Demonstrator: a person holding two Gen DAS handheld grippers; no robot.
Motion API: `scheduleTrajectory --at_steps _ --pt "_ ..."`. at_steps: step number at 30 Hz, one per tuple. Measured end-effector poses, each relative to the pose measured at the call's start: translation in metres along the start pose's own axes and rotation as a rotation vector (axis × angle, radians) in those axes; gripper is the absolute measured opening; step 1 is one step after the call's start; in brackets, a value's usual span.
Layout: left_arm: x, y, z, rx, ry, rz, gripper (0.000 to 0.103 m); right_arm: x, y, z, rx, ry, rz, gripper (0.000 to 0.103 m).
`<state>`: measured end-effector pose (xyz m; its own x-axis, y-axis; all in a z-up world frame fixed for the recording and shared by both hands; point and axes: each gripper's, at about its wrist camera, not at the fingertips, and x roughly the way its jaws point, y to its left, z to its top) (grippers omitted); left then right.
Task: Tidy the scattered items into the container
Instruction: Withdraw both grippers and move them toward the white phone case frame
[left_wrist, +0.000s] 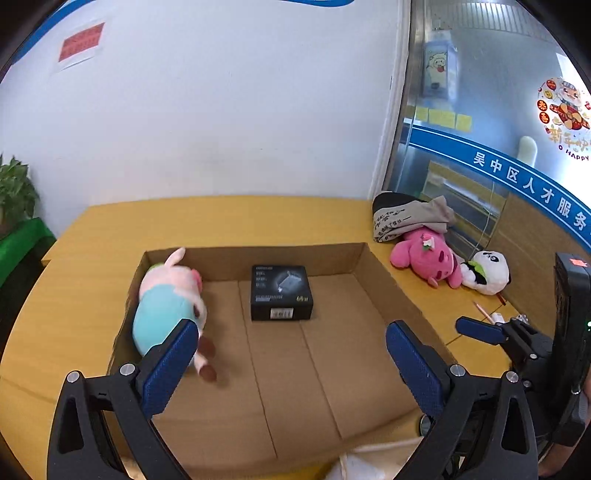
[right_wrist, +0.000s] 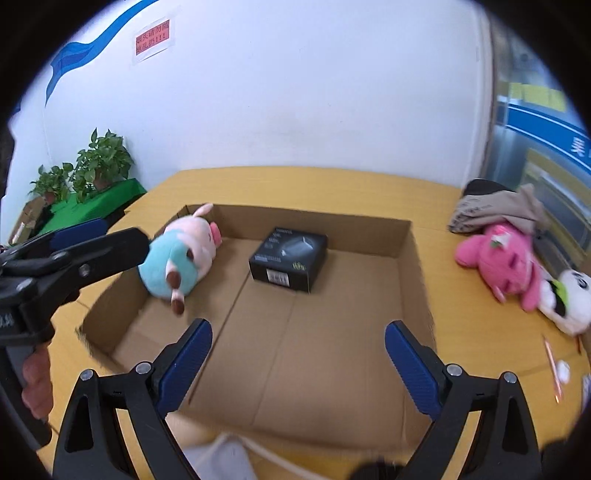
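A shallow cardboard box (left_wrist: 384, 280) (right_wrist: 415, 266) lies on the yellow table. Inside it are a pink-and-teal plush pig (left_wrist: 168, 299) (right_wrist: 181, 254) against the left wall and a black product box (left_wrist: 280, 291) (right_wrist: 290, 258) near the back. My left gripper (left_wrist: 291, 347) is open and empty over the box, its left pad next to the pig. My right gripper (right_wrist: 297, 350) is open and empty over the box's front. A magenta plush (left_wrist: 428, 258) (right_wrist: 506, 262), a panda plush (left_wrist: 487, 271) (right_wrist: 570, 299) and folded cloth (left_wrist: 406, 218) (right_wrist: 495, 210) lie on the table to the right.
A pencil (right_wrist: 552, 365) and small white bits (right_wrist: 563, 371) lie at the table's right front. Potted plants (right_wrist: 92, 166) stand on a green stand at the left. A white wall is behind and a glass partition (left_wrist: 480, 147) at the right. White cloth (right_wrist: 221, 458) is at the near edge.
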<state>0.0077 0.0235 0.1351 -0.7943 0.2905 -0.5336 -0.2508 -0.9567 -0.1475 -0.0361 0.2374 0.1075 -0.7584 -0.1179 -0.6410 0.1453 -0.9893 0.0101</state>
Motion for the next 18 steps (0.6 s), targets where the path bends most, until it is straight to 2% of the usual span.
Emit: scheduleTrajectory --at_steps 4,8,18 --pt "-0.019 -0.016 -0.025 0.005 0.001 0.014 0.103 -0.023 -0.001 -0.022 -0.014 -0.002 -0.018 0.095" --pt "-0.030 -0.033 -0.044 0.052 0.002 0.038 0.103 -0.033 0.003 -0.034 -0.016 -0.012 -0.009 0.095" --pt "-0.046 -0.044 -0.061 0.053 -0.014 0.017 0.103 -0.049 0.002 -0.052 -0.014 -0.025 -0.008 0.095"
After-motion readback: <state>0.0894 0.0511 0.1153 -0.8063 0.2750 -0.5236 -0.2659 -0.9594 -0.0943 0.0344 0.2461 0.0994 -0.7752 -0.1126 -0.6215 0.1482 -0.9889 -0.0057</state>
